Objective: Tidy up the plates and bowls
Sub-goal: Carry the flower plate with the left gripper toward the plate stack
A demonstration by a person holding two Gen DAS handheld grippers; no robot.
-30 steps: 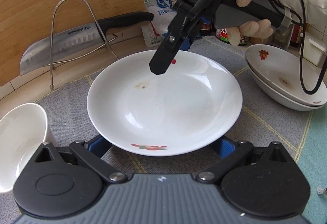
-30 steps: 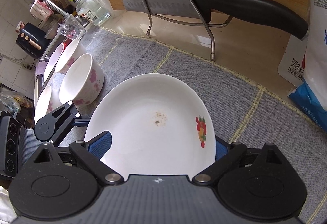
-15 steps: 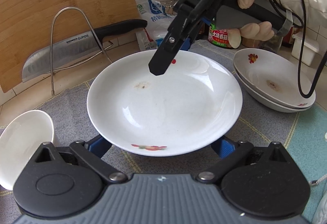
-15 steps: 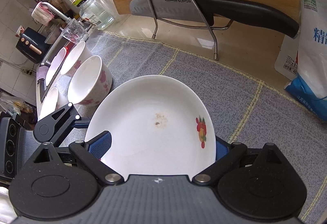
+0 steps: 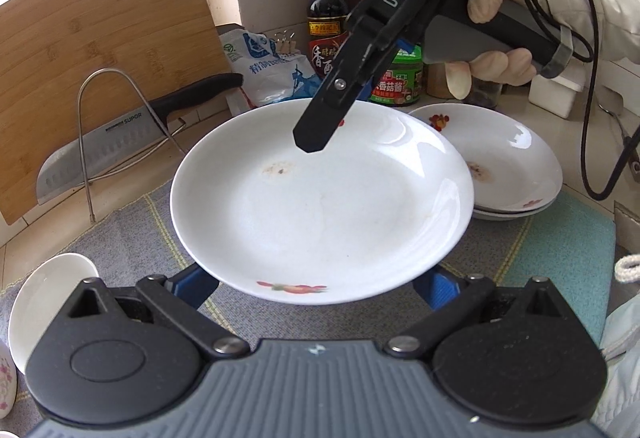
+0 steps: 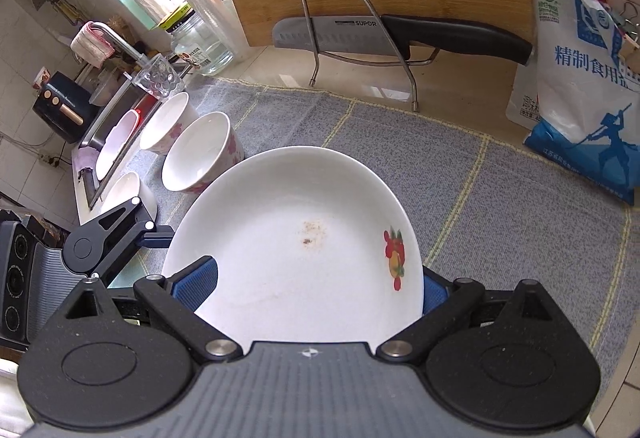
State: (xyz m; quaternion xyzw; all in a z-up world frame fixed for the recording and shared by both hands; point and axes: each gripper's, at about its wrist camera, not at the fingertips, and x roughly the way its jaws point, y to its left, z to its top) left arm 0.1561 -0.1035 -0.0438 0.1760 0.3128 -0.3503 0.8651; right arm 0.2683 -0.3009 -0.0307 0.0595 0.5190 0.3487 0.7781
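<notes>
A white plate (image 5: 320, 206) with small red fruit prints and a brown smear is held in the air between both grippers. My left gripper (image 5: 316, 288) grips its near rim. My right gripper (image 6: 312, 292) grips the opposite rim; its upper finger (image 5: 324, 122) lies over the plate in the left wrist view. The plate also shows in the right wrist view (image 6: 296, 246). Two stacked plates (image 5: 508, 170) of the same kind sit on the counter to the right. Several white flowered bowls (image 6: 200, 152) stand at the left of the grey mat (image 6: 500, 206).
A cleaver (image 5: 120, 138) rests in a wire rack (image 5: 108, 118) against a wooden cutting board (image 5: 100, 46). A salt bag (image 6: 584, 86), sauce bottle (image 5: 326, 10) and jar (image 5: 400, 80) stand at the back. A sink with faucet (image 6: 116, 42) lies beyond the bowls.
Both grippers have lifted the plate higher above the mat and carried it toward the stacked plates on the right. The grip on the plate is unchanged.
</notes>
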